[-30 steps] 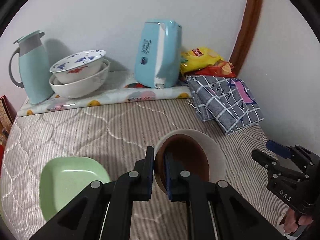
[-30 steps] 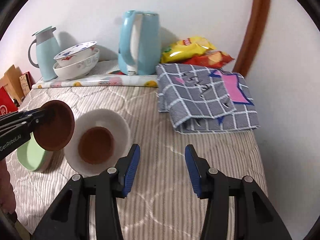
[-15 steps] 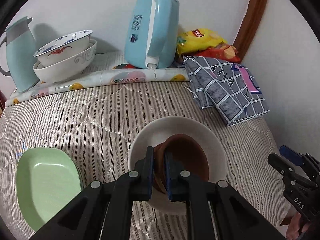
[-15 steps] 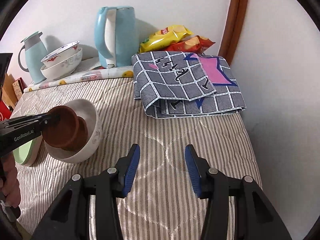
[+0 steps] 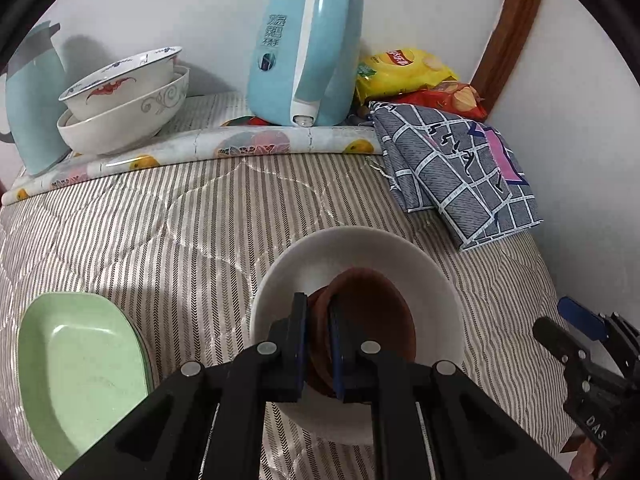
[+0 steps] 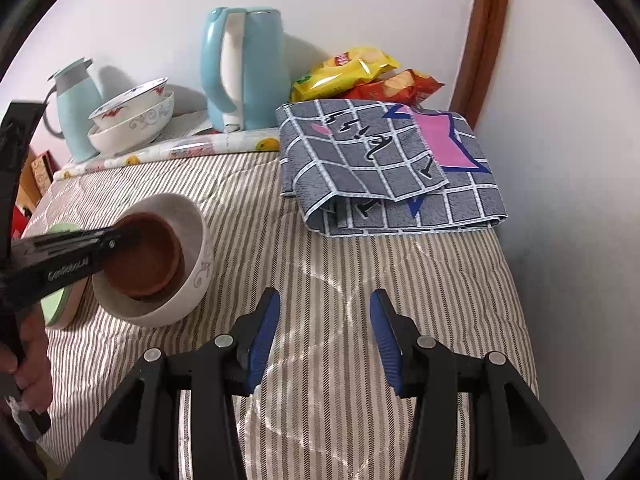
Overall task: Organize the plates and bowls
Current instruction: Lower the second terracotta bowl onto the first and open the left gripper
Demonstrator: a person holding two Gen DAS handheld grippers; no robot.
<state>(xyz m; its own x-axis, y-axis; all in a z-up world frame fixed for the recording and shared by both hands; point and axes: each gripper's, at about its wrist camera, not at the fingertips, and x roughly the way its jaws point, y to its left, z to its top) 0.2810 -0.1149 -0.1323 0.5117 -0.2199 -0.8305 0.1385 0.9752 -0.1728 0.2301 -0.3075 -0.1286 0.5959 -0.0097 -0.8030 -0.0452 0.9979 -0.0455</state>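
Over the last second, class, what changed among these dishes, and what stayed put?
The left tongs, shut on the brown dish, carried it down into the white bowl onto another brown dish already there; no release yet. The right tongs stayed open and empty. The green plate and stacked bowls stayed put.

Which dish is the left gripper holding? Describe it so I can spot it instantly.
On the striped quilt, find the big white bowl beside the green plate. The brown dish pinched by the left gripper sits inside it, the only dark, unglazed-looking piece.
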